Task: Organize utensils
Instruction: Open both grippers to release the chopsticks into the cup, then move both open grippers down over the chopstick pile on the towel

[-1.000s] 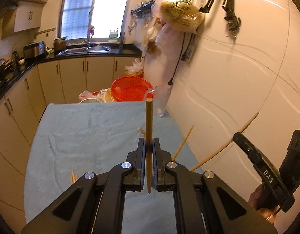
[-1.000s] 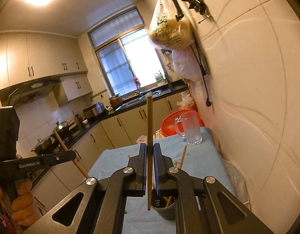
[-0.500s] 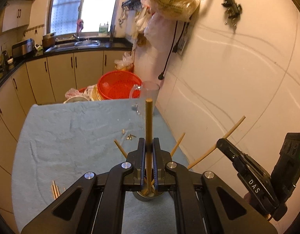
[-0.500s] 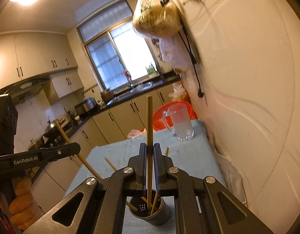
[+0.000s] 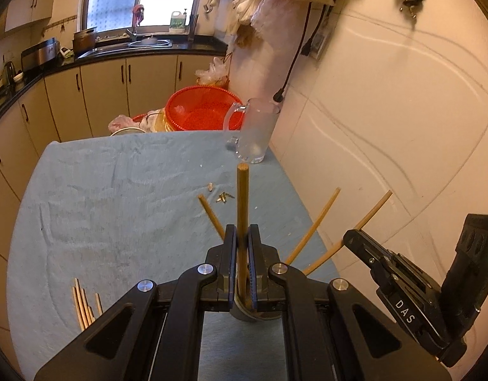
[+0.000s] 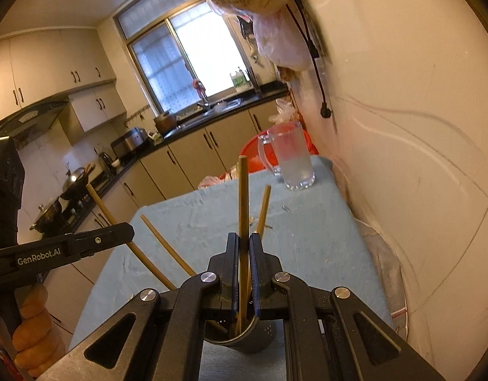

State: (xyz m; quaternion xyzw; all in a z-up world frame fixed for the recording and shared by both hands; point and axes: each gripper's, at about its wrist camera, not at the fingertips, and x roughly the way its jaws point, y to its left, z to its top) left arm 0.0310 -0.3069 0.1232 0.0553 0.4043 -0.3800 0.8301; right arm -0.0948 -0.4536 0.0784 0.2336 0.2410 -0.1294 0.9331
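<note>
left gripper (image 5: 242,238): clamped on upright wooden chopstick (image 5: 242,209) | right gripper (image 6: 243,247): clamped on second wooden chopstick (image 6: 243,203) | grey perforated metal holder (image 6: 253,338): bottom centre

The left black plastic gripper (image 5: 242,238) fills the bottom of its frame. It has two flat fingers with blue edges and four round silver screws in a row. The right black plastic gripper (image 6: 243,241) looks the same. Seen from the side at the lower left of the right view, the left one has white letters, "GenRobot.AI". At the lower right of the left view, the right one reads "DAS", with a small green light.
</note>
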